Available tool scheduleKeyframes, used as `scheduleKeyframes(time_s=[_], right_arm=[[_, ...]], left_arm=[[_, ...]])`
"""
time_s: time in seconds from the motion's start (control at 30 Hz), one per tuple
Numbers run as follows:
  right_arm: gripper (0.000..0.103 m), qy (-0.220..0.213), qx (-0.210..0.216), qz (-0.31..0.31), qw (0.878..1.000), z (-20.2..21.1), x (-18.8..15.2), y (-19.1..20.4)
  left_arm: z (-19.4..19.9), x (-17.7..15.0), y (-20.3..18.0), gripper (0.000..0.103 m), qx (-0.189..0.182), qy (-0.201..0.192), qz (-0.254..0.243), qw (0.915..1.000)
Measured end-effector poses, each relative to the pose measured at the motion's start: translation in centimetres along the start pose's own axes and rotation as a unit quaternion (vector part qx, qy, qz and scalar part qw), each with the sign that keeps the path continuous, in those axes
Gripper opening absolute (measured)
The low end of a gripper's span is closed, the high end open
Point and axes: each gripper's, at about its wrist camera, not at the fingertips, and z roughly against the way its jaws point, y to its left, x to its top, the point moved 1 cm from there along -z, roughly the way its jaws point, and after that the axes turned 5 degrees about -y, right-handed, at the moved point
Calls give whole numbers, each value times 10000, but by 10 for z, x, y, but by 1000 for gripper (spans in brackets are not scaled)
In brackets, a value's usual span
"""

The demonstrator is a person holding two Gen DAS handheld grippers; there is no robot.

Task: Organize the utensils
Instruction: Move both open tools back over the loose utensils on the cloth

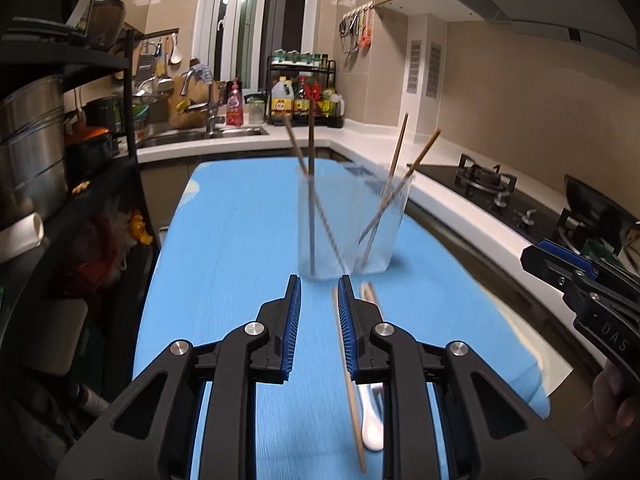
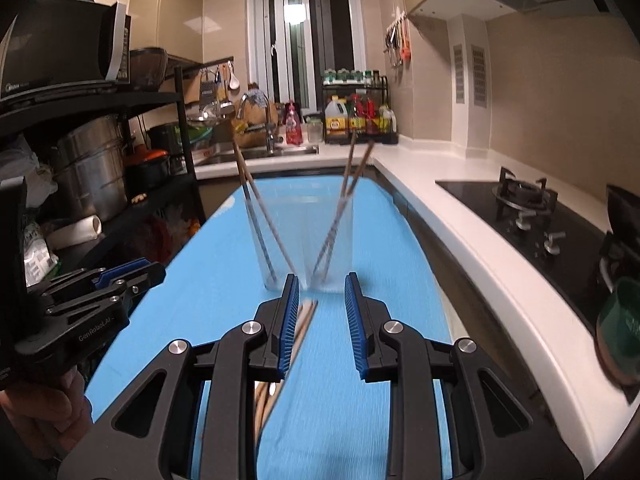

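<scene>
Two clear glasses stand side by side on the blue mat point(image 1: 224, 264). The left glass point(image 1: 320, 228) and the right glass point(image 1: 384, 224) each hold two chopsticks. They also show in the right wrist view, left glass point(image 2: 272, 248) and right glass point(image 2: 332, 248). A loose chopstick point(image 1: 348, 372) and a white spoon point(image 1: 372, 416) lie on the mat under my left gripper point(image 1: 319, 296), which is open and empty just short of the glasses. My right gripper point(image 2: 322, 292) is open and empty, with loose chopsticks point(image 2: 306, 316) beneath its left finger.
A black shelf rack point(image 1: 100, 184) with steel pots stands at the left. A white counter point(image 2: 472, 240) with a gas hob point(image 2: 524, 200) runs along the right. A sink point(image 1: 208, 132) and bottle rack point(image 1: 304, 96) sit at the back. A green cup point(image 2: 620, 328) sits at the right.
</scene>
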Motion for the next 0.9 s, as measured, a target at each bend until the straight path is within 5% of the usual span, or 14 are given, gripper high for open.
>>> scheduleKeyframes(time_s=[0.33, 0.9], right_arm=[[6, 650, 268, -35, 9975, 0, -84, 10], [9, 1194, 709, -431, 9894, -18, -120, 14]], left_arm=[[9, -77, -10, 15, 62, 439, -7, 9990], [24, -135, -5, 14, 125, 570, 319, 9978]])
